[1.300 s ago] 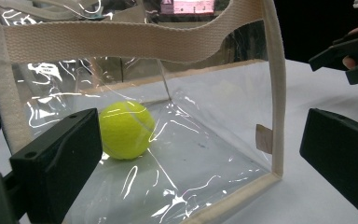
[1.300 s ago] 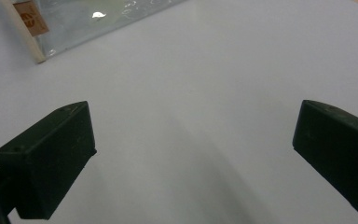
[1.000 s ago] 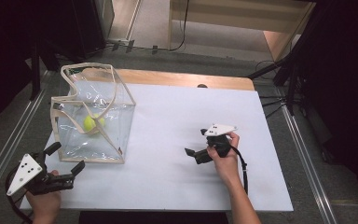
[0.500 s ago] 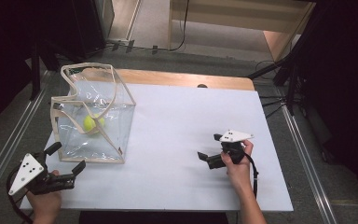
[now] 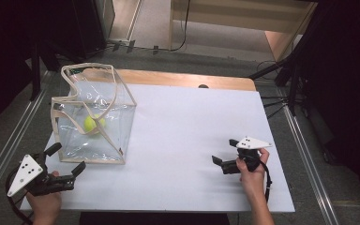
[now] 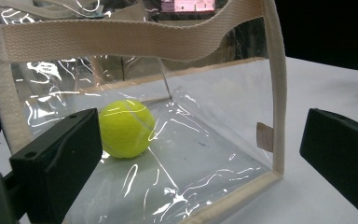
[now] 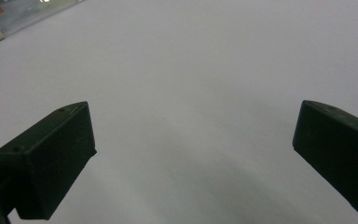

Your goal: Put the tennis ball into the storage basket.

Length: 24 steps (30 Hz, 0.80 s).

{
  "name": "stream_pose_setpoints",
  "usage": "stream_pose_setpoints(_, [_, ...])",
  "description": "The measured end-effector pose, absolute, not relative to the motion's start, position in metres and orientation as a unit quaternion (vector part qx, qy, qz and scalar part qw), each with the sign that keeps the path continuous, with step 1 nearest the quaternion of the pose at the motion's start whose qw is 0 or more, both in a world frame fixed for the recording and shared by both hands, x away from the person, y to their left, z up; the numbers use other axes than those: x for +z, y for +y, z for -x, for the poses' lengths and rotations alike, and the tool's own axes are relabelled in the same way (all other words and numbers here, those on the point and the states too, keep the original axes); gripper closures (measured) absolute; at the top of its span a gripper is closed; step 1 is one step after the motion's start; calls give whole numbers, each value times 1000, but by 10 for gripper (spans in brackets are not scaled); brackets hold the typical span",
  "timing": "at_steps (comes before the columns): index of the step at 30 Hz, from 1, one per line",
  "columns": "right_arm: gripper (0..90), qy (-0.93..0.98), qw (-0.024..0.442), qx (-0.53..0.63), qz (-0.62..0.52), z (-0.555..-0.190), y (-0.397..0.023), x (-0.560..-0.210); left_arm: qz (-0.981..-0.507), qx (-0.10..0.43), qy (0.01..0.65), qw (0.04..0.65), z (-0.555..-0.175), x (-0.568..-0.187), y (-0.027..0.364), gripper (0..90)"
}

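1. The bag stands upright at about 9 o'clock on the white table, its open mouth facing up and its long side running roughly from 12 to 6 o'clock.
2. It is clear plastic with cream webbing along the edges and a cream strap looping over the top; the plastic shows creases and glare.
3. A yellow-green tennis ball rests on the bag's floor, toward its 7 o'clock corner.
4. The left gripper sits at 7 o'clock just beside the bag, jaws spread wide, empty, aimed at the bag's near wall.
5. The right gripper is at 4 o'clock, well apart from the bag, jaws parted over bare table, grasping nothing.
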State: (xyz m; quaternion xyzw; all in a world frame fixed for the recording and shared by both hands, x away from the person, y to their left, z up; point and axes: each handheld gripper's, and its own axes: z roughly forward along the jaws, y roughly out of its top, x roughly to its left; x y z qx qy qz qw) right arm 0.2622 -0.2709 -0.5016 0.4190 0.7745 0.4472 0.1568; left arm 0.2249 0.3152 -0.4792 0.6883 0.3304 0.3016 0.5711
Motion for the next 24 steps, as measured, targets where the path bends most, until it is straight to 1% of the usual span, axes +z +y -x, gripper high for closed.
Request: stream_pose_setpoints(24, [0,734,193,454,-466,-223,-334,-507,-688,303,333,570,-225,-480,315,0])
